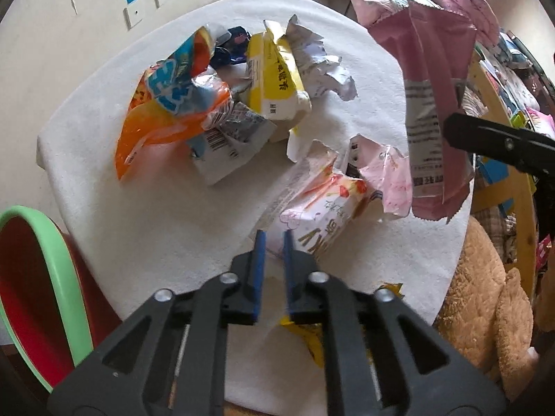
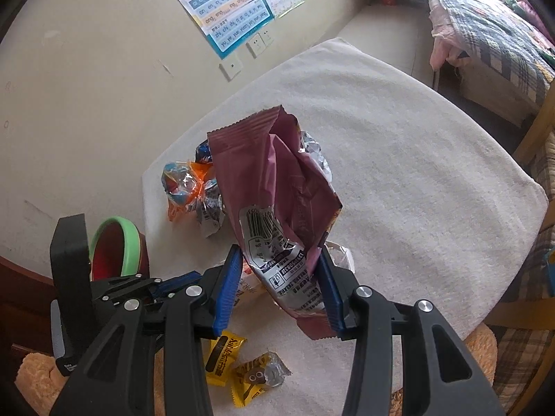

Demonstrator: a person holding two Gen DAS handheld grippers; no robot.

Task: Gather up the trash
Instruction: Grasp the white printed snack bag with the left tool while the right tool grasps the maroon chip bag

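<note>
Cream towelling covers the round table (image 1: 166, 228) set against a beige wall hung with a pinyin chart (image 2: 222, 10). Above the cloth, the right gripper (image 2: 281, 263) clamps a large pink snack bag (image 2: 277, 187) by its barcoded lower end, blue pads pressing both sides, the bag standing clear of the table. Beside it, the left gripper (image 1: 274, 239) points down with its blue pads drawn close together and nothing visibly caught between them, tips just at the near edge of a pink-and-white snack packet (image 1: 319, 215) lying on the cloth. Farther back sits a heap of litter: a crumpled orange bag (image 1: 166, 114), a yellow-and-white packet (image 1: 277, 79) and torn white paper (image 1: 322, 66). Two small yellow sweet wrappers (image 2: 239, 371) lie at the near edge. A red basin with a green rim (image 1: 38, 287) stands off the table's left side, and a tan plush toy (image 1: 485, 308) rests at the right.
</note>
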